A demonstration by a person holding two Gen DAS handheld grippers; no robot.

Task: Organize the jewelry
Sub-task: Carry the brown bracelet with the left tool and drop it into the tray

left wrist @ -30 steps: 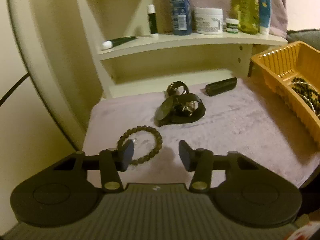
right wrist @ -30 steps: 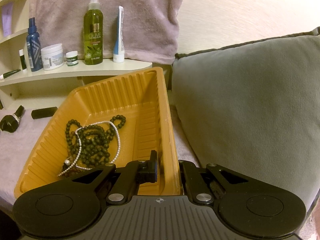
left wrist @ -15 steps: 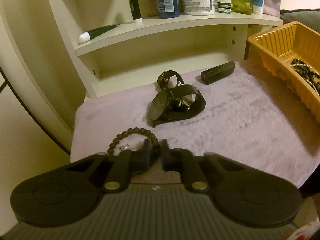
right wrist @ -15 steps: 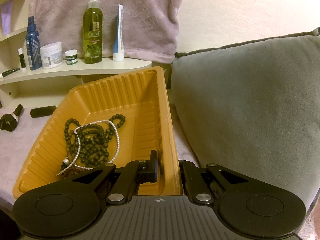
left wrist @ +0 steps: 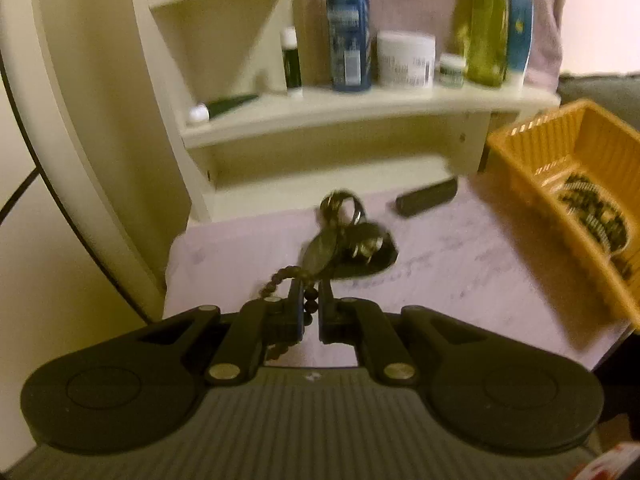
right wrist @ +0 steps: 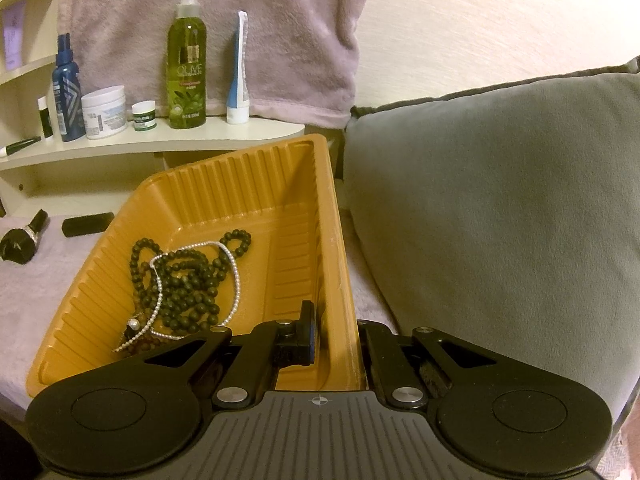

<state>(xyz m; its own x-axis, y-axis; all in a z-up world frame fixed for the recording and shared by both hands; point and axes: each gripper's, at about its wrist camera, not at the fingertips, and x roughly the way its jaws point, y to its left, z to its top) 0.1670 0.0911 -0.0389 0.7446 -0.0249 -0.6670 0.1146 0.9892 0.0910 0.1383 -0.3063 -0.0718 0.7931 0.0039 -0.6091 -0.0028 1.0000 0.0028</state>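
My left gripper (left wrist: 311, 306) is shut on a dark beaded bracelet (left wrist: 280, 278), which hangs from its fingers just above the pale purple cloth (left wrist: 460, 272). Beyond it on the cloth lie two black watches (left wrist: 352, 240). The orange tray (left wrist: 532, 136) stands at the right. In the right wrist view the same orange tray (right wrist: 224, 184) holds a dark bead necklace (right wrist: 188, 280) and a pearl strand (right wrist: 236, 276). My right gripper (right wrist: 336, 336) is shut on the tray's near right wall.
A small black case (left wrist: 426, 198) lies on the cloth near the cream shelf (left wrist: 360, 112), which carries bottles and jars. A grey cushion (right wrist: 500, 208) presses against the tray's right side. A purple towel (right wrist: 208, 20) hangs behind the shelf.
My left gripper went from open around the bracelet to shut on it, then rose, lifting the bracelet off the cloth. The right gripper and tray have not moved.
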